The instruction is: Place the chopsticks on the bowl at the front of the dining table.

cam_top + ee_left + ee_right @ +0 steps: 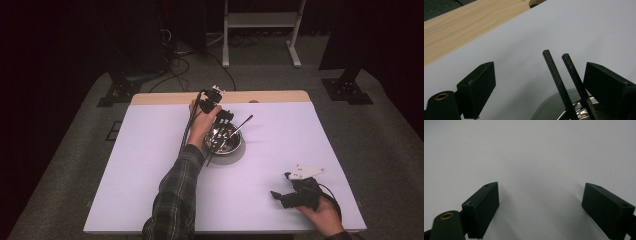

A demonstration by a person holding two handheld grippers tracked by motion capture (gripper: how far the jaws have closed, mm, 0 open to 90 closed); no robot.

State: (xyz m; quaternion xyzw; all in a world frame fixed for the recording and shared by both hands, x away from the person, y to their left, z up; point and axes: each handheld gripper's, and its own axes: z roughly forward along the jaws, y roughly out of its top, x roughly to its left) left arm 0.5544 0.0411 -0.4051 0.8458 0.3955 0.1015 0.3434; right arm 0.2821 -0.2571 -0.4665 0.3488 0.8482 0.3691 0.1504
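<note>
Two black sticks [571,85] lean out of the steel bowl [223,141] at mid-table, between the wide-open jaws of the left gripper [539,85], so a careless close could tip the bowl, while the right gripper [540,207] idles wide and empty near the front edge.

Bowl [574,110] and chopsticks' [559,82] lower ends cut off at bottom edge

The person is wearing a dark plaid sleeve [172,195] on the left arm. The left gripper [539,85] is showing blocky matte-black jaws with small screw holes and a brass-ringed hole on its body. The right gripper [295,195] is carrying a pale grey three-cornered plate, a black cable trailing behind.
</note>
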